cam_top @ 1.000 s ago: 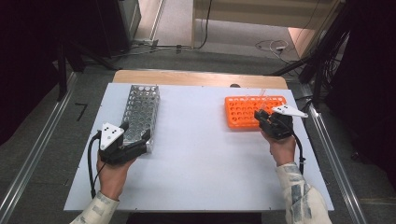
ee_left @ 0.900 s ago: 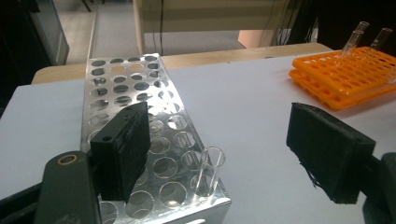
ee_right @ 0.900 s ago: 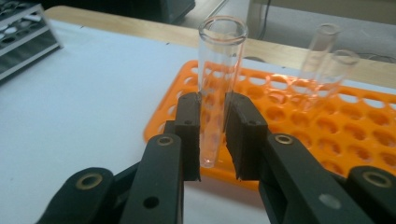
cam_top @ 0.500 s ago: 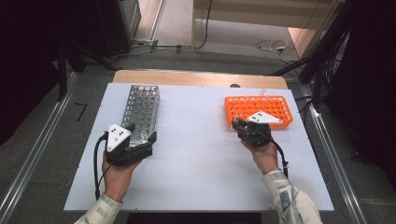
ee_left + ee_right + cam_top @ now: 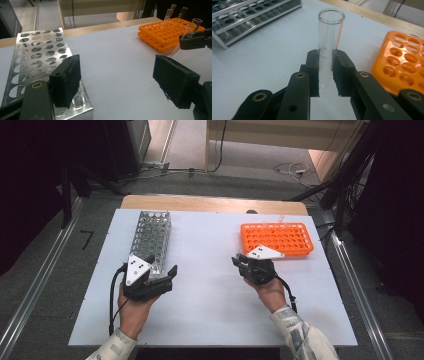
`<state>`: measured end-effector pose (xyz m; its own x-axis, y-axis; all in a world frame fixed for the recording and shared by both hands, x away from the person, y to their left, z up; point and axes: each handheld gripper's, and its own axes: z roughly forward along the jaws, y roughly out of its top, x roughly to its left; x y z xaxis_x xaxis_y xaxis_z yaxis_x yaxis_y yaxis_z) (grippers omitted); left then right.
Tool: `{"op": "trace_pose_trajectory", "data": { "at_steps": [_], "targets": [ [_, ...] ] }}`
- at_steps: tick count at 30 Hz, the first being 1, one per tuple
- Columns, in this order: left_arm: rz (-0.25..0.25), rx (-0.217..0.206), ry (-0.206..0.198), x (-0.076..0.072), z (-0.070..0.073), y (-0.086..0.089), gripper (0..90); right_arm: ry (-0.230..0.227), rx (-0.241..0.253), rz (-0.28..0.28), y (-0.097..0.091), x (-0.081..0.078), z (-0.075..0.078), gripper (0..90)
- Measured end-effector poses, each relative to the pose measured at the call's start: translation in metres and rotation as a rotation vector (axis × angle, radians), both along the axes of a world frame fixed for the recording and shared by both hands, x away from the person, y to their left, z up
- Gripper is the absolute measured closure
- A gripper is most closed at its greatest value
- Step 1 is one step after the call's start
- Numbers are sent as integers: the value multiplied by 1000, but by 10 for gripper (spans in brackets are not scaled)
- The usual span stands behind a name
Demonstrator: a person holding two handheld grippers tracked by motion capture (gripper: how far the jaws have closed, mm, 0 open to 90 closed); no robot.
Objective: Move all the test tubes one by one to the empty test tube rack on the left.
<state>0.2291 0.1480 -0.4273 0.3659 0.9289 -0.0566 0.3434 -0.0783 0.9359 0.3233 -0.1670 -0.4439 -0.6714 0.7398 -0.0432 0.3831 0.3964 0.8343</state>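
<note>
Right tool (image 5: 325, 75) pinching a clear glass test tube (image 5: 329, 42) above the white tabletop (image 5: 210, 290); left tool (image 5: 120, 80) spread, empty, beside the perforated metal rack (image 5: 37, 55).

My right gripper (image 5: 325, 75) clamps a clear glass tube (image 5: 329, 45) between its two black jaws, open mouth up and faint printed marks just above the pads. Over the white table (image 5: 269, 52), a metal rack (image 5: 249, 15) with round holes sits at the upper left, and an orange rack (image 5: 404, 65) lies just to the right.
</note>
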Motion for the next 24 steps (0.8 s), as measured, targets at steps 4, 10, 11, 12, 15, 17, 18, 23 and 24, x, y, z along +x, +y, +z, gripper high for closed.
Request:
{"op": "trace_pose_trajectory", "data": {
  "at_steps": [4, 10, 11, 12, 15, 17, 18, 23, 24],
  "targets": [
    [-14, 12, 4, 0, -1, -5, 221, 11, -5, 42, 11, -6, -3, 732],
    [-43, 19, 9, 1, -4, -16, 222, 27, 5, 131, 34, -19, -5, 732],
    [-48, 20, 11, 1, -5, -18, 222, 27, -1, 143, 38, -21, -6, 732],
    [-55, 18, 13, 1, -5, -21, 223, 26, -6, 154, 42, -23, -7, 732],
    [-84, 13, 15, 1, -6, -28, 239, 27, -17, 191, 53, -29, -10, 732],
    [-110, 4, 26, 1, -6, -32, 253, 32, -23, 206, 59, -32, -12, 732],
    [-124, -1, 30, 1, -6, -35, 259, 34, -25, 215, 62, -33, -13, 732],
    [-200, -3, 40, 2, -9, -47, 324, 45, -32, 251, 73, -39, -16, 731],
    [-208, -5, 40, 2, -10, -49, 347, 40, -32, 259, 75, -40, -17, 731]
  ]
}}
